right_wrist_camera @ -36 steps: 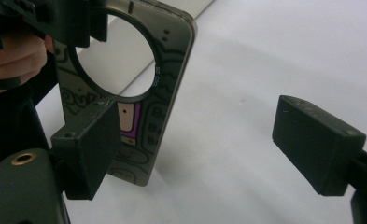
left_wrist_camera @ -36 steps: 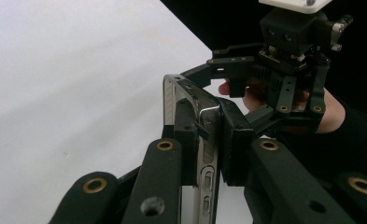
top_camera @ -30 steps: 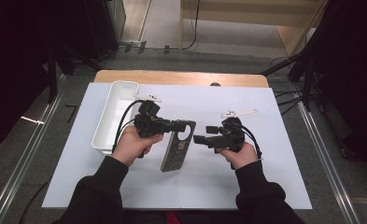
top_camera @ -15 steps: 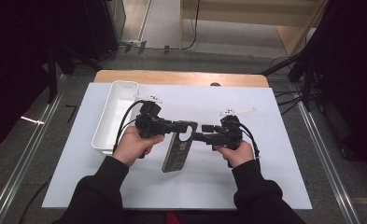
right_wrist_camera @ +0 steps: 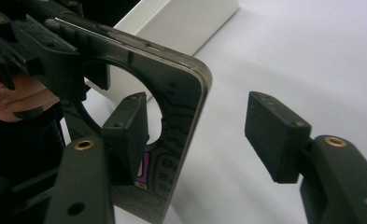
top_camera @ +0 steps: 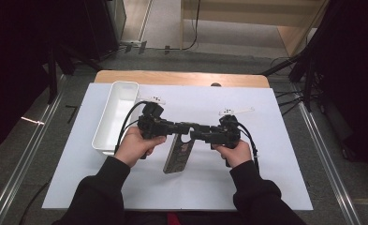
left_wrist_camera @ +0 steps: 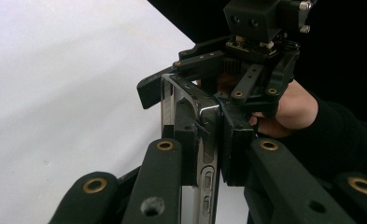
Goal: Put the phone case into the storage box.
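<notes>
A dark phone (top_camera: pixel 177 154) with a shiny metal rim stands tilted over the white mat, its lower end near the mat. My left gripper (top_camera: pixel 184 127) is shut on its upper part; in the left gripper view the pads (left_wrist_camera: pixel 235 149) clamp the phone (left_wrist_camera: pixel 204 116) by its edge. My right gripper (top_camera: pixel 196 136) reaches in from the right. Its jaws have just been closing and the phone's top corner (right_wrist_camera: pixel 181 88) stands between them. One pad (right_wrist_camera: pixel 127 133) is close to the phone's face, the other pad (right_wrist_camera: pixel 277 135) is still well apart from it.
A long white tray (top_camera: pixel 116 112) lies at the left of the mat, just beyond my left hand. The white mat (top_camera: pixel 275 178) covers a wooden table (top_camera: pixel 181 77). Dark stands and cables surround the table.
My right gripper has moved left up to the phone's top corner and its jaws have narrowed around it. The left gripper has kept its grip and stayed in place.
</notes>
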### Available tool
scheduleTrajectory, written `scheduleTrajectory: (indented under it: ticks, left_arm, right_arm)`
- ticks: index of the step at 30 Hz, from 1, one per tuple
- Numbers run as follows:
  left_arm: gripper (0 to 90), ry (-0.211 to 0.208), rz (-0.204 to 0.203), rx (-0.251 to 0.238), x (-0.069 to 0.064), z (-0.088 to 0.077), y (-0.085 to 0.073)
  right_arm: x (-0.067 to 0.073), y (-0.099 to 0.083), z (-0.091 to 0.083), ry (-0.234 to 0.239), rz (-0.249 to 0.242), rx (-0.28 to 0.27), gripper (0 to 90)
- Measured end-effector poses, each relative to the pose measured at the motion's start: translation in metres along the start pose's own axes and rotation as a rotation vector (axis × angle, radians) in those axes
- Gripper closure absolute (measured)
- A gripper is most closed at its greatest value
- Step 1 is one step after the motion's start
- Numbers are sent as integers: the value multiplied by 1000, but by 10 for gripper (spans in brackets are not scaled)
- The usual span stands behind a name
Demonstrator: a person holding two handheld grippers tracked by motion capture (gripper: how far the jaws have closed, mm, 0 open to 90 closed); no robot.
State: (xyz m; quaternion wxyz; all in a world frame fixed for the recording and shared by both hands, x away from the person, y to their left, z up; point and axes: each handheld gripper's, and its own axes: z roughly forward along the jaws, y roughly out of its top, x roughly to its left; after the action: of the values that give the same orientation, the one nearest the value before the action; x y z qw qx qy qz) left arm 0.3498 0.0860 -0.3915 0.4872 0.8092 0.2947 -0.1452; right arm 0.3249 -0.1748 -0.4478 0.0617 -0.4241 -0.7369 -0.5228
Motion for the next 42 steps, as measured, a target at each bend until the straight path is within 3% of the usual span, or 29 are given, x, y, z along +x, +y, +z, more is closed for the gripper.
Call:
scheduleTrajectory:
  ticks: [9, 16, 27, 29, 42]
  left_arm:
    - [792, -7, 4, 1, 0, 1, 0]
    - [791, -3, 6, -3, 2, -1, 0]
    - [788, 3, 9, -12, 3, -3, 0]
    - [788, 6, 9, -8, 4, -3, -1]
    - [777, 19, 9, -20, 3, -4, 0]
  right_arm:
    - [-3, 0, 4, 41, 7, 1, 541]
    - [0, 0, 3, 58, -24, -2, 644]
    - [0, 1, -1, 76, -6, -18, 687]
    - [0, 2, -1, 75, 24, 7, 690]
    - [6, 5, -5, 43, 4, 4, 701]
